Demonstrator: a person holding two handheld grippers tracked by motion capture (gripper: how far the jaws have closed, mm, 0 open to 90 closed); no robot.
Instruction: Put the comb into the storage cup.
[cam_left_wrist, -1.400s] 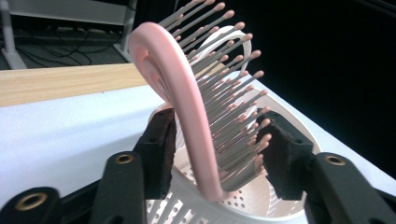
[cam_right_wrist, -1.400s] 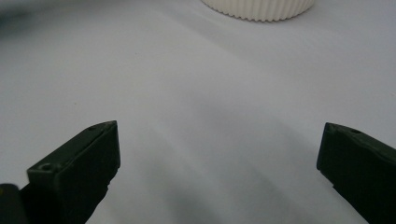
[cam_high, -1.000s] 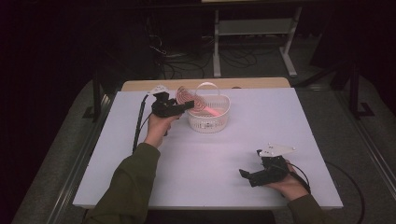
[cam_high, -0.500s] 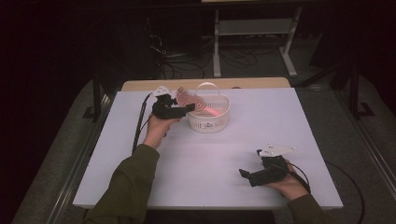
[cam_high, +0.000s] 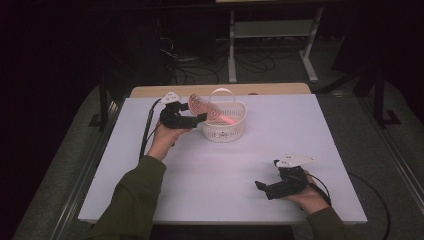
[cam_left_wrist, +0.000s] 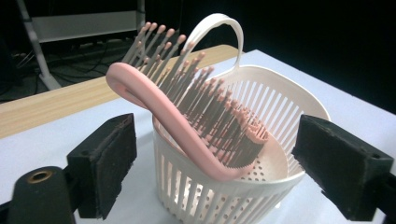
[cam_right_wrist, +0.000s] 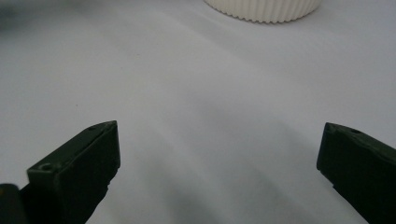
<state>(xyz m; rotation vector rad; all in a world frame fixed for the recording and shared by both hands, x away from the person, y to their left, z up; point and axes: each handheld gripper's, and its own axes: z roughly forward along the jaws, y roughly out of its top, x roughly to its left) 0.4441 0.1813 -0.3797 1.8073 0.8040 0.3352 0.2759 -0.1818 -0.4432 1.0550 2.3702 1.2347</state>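
1. Toward the bench's (cam_high: 150, 200) far edge, a pink hairbrush (cam_left_wrist: 187, 135) leans in a white basket (cam_left_wrist: 261, 186), long axis slanted, head up-left.
2. Left gripper (cam_high: 200, 118), just opening, holds nothing.
3. Right gripper (cam_high: 262, 187) rests wide open, empty.

Legible text, labels, brands, numbers, signs: none found on any surface or item in these three views.

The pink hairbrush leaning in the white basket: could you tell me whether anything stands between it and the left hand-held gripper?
Nothing visible does. The left hand-held gripper, whose jaws have just been opening, stands open right before the pink hairbrush, which leans over the near rim of the white basket, apart from both pads.
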